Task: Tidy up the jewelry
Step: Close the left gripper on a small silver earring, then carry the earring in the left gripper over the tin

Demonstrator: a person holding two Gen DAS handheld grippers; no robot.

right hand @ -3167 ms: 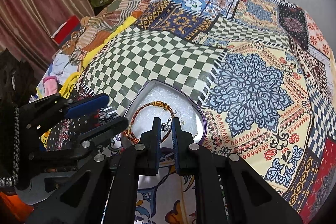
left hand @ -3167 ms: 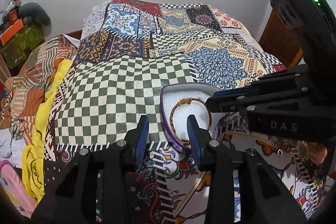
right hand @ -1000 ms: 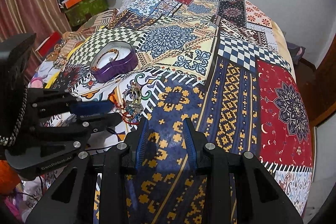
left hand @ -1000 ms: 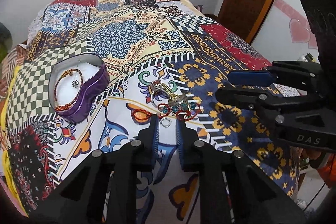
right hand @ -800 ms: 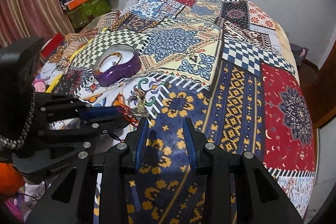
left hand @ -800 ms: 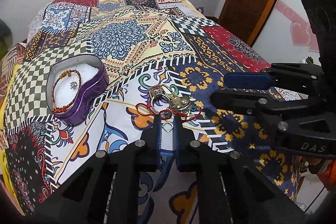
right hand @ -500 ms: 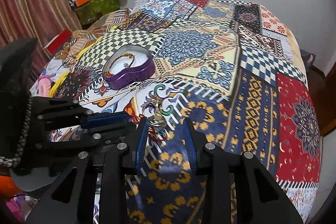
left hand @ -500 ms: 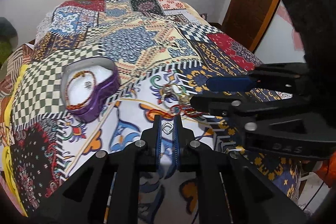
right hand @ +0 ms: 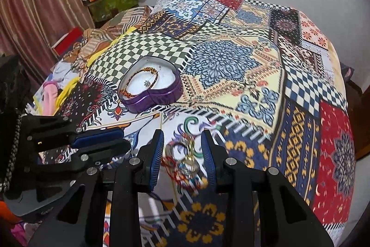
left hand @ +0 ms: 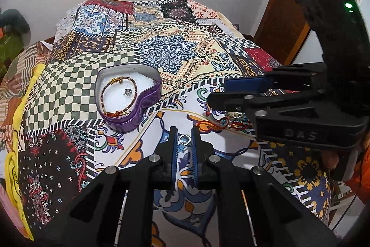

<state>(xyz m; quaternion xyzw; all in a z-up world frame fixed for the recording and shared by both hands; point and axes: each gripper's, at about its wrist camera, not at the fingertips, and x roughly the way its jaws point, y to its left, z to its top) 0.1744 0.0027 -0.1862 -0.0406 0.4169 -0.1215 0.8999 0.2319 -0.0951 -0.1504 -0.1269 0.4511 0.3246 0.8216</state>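
Your left gripper (left hand: 184, 139) is pinched on a small silver ring (left hand: 185, 140), fingers nearly together w/ the ring caught between the tips, just above the bedspread (left hand: 69, 89). The purple heart-shaped tin (left hand: 129, 94) sits fwd and to the left of that gripper, open side up, already holding a beaded bracelet (left hand: 119, 95) and a small silver charm (left hand: 127, 92) on its white lining. So the carry, as I judge it, runs fwd-left and slightly up over the near wall of the tin; the left gripper is the nearer one, nothing between it and the tin.

Your right gripper (right hand: 182, 152) is spread wide, holding nothing, hovering right over the jewelry pile (right hand: 185, 161) (red cord, gold and silver bits, blurred, can't sort pieces). The pile lies straight ahead between its fingers. The tin is well apart from it, fwd-left.

Likely next: release the ring inside the bracelet's loop or beside it. Watch the tin wall; ring is tiny and could slip.
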